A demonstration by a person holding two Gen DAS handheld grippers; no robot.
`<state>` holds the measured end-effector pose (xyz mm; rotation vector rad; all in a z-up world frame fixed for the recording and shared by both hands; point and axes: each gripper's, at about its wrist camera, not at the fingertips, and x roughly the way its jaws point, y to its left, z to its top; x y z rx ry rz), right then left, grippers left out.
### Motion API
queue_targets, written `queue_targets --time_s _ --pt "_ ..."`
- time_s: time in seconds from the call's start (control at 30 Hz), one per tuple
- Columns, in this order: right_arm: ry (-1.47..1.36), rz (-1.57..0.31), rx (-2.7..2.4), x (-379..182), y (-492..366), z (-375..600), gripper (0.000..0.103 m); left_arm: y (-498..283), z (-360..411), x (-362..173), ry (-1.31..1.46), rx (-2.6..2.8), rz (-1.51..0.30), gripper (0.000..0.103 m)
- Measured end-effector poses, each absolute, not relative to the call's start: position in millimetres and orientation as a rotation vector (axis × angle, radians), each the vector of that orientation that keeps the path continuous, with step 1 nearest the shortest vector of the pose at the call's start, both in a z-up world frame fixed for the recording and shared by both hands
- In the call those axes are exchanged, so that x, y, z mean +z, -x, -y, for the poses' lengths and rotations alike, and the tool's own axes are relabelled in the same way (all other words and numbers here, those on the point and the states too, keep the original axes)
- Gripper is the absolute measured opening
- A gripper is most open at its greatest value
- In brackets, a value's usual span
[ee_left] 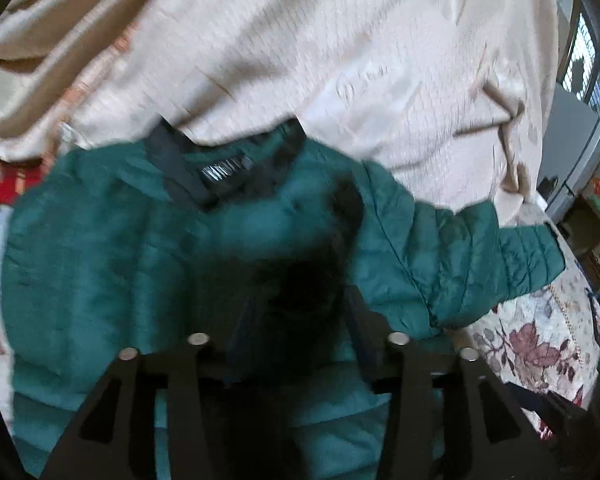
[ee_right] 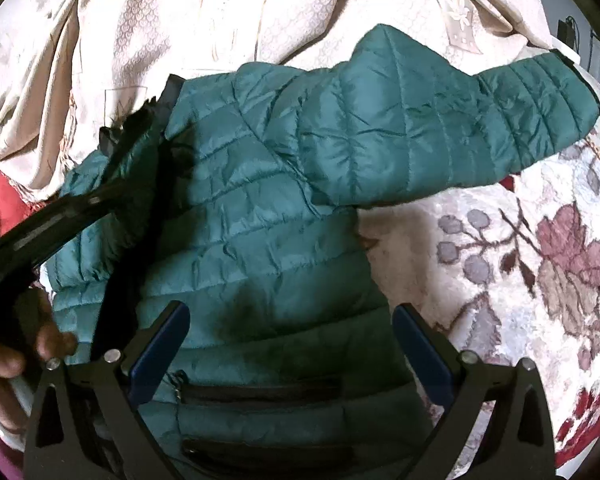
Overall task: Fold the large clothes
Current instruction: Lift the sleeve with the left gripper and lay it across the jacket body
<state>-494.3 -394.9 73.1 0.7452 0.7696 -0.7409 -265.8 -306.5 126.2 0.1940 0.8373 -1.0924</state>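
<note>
A teal quilted puffer jacket [ee_left: 112, 240] lies on a floral bed cover, its dark collar [ee_left: 180, 168] toward the cream blanket and one sleeve [ee_left: 500, 256] stretched out to the right. In the left wrist view the image is blurred; dark jacket fabric bunches between the left gripper's fingers [ee_left: 296, 300], whose tips are hidden. In the right wrist view the jacket [ee_right: 260, 208] fills the middle, sleeve [ee_right: 480, 120] pointing right, zip pockets [ee_right: 260, 392] near the bottom. My right gripper [ee_right: 292, 320] hovers open over the jacket's lower body, blue pads [ee_right: 160, 348] apart. The left gripper [ee_right: 112, 160] reaches near the collar.
A cream patterned blanket [ee_right: 220, 20] is heaped behind the jacket. The floral bed cover [ee_right: 520, 260] shows at the right. Red fabric [ee_left: 0, 180] lies at the left. A window and furniture [ee_left: 588, 60] stand at the far right. The person's hand [ee_right: 4, 360] holds the left gripper's handle.
</note>
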Motion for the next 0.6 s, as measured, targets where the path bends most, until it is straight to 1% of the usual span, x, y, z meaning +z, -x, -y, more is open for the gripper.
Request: queue_targets --time_s 0.07,0.2,0.37,0.43,0.47,0.5,0.53,0.57,0.6 --pt "-0.735 -0.756 -0.717 78.3 486.5 396.3 0.103 256.7 289.4 138.5 -0.177 -1.081 -0.809 0.038" --pt "-0.727 -0.734 -0.638 85.1 456.0 406.9 0.103 227.4 254.7 148.3 -0.166 -1.001 -0.786 0.039" --pt "-0.666 -0.777 -0.667 79.1 413.7 428.7 0.103 191.7 211.2 139.8 -0.188 -0.836 -0.769 0.039" --pt "-0.664 -0.789 -0.632 73.7 393.7 437.8 0.102 175.9 199.8 126.9 -0.201 -0.759 -0.792 0.038" --pt "-0.666 -0.793 -0.607 70.2 385.0 439.9 0.097 171.4 196.2 121.5 -0.2 -0.742 -0.807 0.038" --pt "-0.668 -0.803 -0.577 64.1 373.5 442.8 0.089 164.5 193.6 113.7 -0.194 -0.721 -0.831 0.038" --pt "-0.677 -0.827 -0.557 56.0 362.6 445.7 0.054 158.7 191.4 107.4 -0.187 -0.708 -0.849 0.039" --pt "-0.69 -0.854 -0.544 48.8 354.1 448.1 0.021 153.1 190.2 99.7 -0.18 -0.692 -0.868 0.038" --pt "-0.711 -0.866 -0.525 44.4 349.2 449.7 0.021 150.2 189.8 95.8 -0.176 -0.683 -0.878 0.038"
